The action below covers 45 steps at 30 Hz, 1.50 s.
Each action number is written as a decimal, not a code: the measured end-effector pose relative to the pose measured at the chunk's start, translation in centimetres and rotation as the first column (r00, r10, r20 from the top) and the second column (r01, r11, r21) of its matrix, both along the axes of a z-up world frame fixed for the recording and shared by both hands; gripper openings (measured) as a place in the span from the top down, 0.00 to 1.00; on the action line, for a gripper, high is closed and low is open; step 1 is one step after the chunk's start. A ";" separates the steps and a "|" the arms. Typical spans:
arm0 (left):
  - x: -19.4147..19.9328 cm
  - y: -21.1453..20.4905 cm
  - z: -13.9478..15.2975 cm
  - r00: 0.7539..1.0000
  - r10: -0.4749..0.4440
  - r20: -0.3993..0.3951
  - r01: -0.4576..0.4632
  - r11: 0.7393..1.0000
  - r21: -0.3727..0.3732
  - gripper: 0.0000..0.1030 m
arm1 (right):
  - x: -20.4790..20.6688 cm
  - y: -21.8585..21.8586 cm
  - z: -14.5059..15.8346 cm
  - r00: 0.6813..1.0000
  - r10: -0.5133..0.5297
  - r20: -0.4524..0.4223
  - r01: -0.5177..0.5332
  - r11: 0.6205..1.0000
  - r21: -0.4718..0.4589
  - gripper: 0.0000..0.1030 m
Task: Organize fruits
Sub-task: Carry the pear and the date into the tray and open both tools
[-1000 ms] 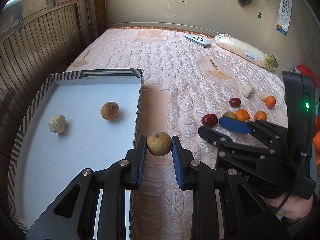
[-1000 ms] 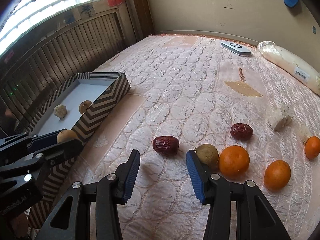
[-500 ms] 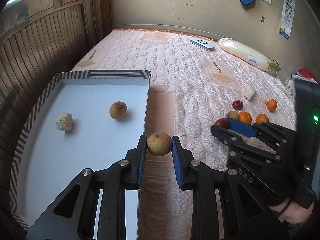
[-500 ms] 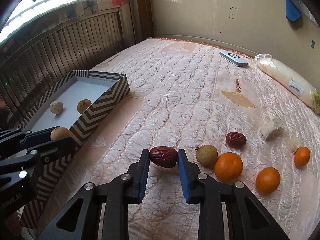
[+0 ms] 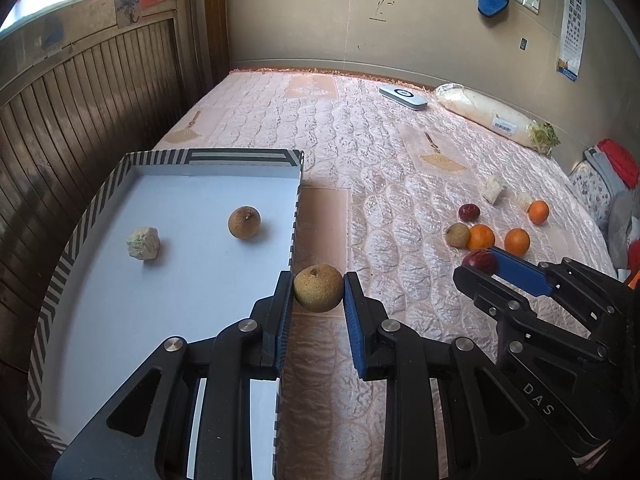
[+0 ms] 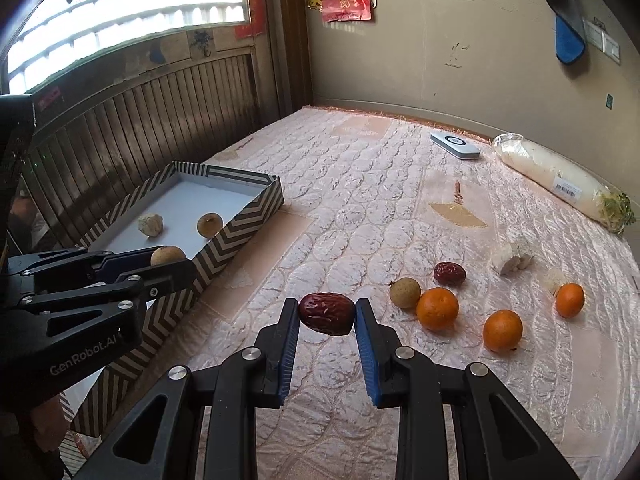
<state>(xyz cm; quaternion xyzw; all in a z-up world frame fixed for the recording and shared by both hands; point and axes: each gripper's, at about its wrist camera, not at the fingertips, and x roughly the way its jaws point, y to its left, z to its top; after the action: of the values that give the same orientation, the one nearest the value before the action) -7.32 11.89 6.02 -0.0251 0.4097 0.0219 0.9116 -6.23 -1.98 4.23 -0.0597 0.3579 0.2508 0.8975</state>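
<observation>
My left gripper [image 5: 319, 294] is shut on a brown longan [image 5: 319, 288], held above the right wall of the striped box [image 5: 295, 216]. The box holds another longan [image 5: 244, 222] and a pale lump [image 5: 143, 243]. My right gripper [image 6: 327, 314] is shut on a red date [image 6: 327, 313], lifted above the quilt. It also shows in the left wrist view [image 5: 480, 261]. On the quilt lie a longan [image 6: 405, 292], a second date [image 6: 449, 273] and three oranges, one of them [image 6: 437, 308] beside the longan.
The box [image 6: 240, 220] sits at the bed's left, next to a slatted wooden wall [image 6: 140, 128]. White chunks [image 6: 510, 258], a wrapped radish [image 6: 560, 182] and a flat white device [image 6: 455, 145] lie farther back on the quilt [image 6: 360, 200].
My right gripper closed on the red date and lifted it off the quilt. My left gripper kept hold of the longan and rose a little by the box wall.
</observation>
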 end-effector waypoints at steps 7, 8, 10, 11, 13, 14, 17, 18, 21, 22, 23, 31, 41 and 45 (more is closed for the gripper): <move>-0.8 -0.5 0.7 1.000 0.001 0.029 -0.001 1.000 0.018 0.77 | -1.1 -0.8 0.6 1.000 -0.015 0.012 0.015 1.000 0.006 0.74; -1.0 -0.6 0.8 0.999 0.001 0.033 -0.001 1.000 0.021 0.77 | -1.2 -0.9 0.7 1.000 -0.016 0.014 0.016 1.000 0.008 0.74; -1.2 -0.6 1.1 0.999 0.003 0.042 -0.004 1.000 0.027 0.77 | -1.5 -1.0 0.9 1.000 -0.015 0.019 0.015 1.000 0.010 0.74; -1.3 -0.7 1.2 0.999 0.004 0.046 -0.006 1.000 0.030 0.77 | -1.7 -1.0 1.1 1.000 -0.013 0.022 0.013 1.000 0.011 0.74; -1.5 -0.8 1.3 0.999 0.006 0.051 -0.008 0.999 0.034 0.77 | -2.0 -0.9 1.3 1.000 -0.010 0.029 0.010 1.000 0.011 0.74; -1.6 -0.8 1.3 0.999 0.007 0.052 -0.009 0.999 0.033 0.77 | -2.2 -0.9 1.4 0.999 -0.008 0.032 0.008 1.000 0.011 0.74; -1.9 -0.8 1.5 0.998 0.008 0.056 -0.010 0.999 0.036 0.77 | -2.5 -0.7 1.7 0.999 -0.003 0.039 0.003 1.000 0.011 0.74; -2.0 -0.8 1.5 0.998 0.009 0.057 -0.011 0.999 0.036 0.77 | -2.7 -0.6 1.7 0.999 -0.002 0.042 0.002 1.000 0.009 0.74; -2.1 -0.8 1.6 0.998 0.011 0.062 -0.013 0.999 0.036 0.77 | -3.0 -0.6 1.9 0.999 -0.003 0.046 0.003 1.000 0.009 0.73; -2.2 -0.8 1.7 0.998 0.012 0.064 -0.014 0.999 0.037 0.77 | -3.1 -0.6 1.9 0.999 -0.003 0.047 0.002 1.000 0.010 0.74; -2.3 -0.8 1.7 0.998 0.014 0.066 -0.016 0.999 0.037 0.77 | -3.2 -0.6 2.0 0.999 -0.002 0.049 0.002 1.000 0.010 0.73; -2.7 0.1 1.9 0.997 0.036 0.075 -0.039 0.998 0.041 0.77 | -3.5 0.1 2.2 0.999 0.017 0.050 -0.018 1.000 0.009 0.73; -2.8 3.5 1.3 0.992 0.109 0.056 -0.112 0.993 0.037 0.77 | -3.0 3.6 1.8 0.995 0.098 0.028 -0.098 0.995 0.002 0.73; -2.8 5.5 0.9 0.988 0.149 0.043 -0.150 0.988 0.034 0.77 | -2.7 5.5 1.6 0.990 0.136 0.019 -0.136 0.991 0.000 0.73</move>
<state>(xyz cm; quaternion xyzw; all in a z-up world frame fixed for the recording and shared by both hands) -10.11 17.39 6.94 -0.0392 0.3876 0.0974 0.9158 -8.91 3.54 5.83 -0.0858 0.3445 0.3112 0.8815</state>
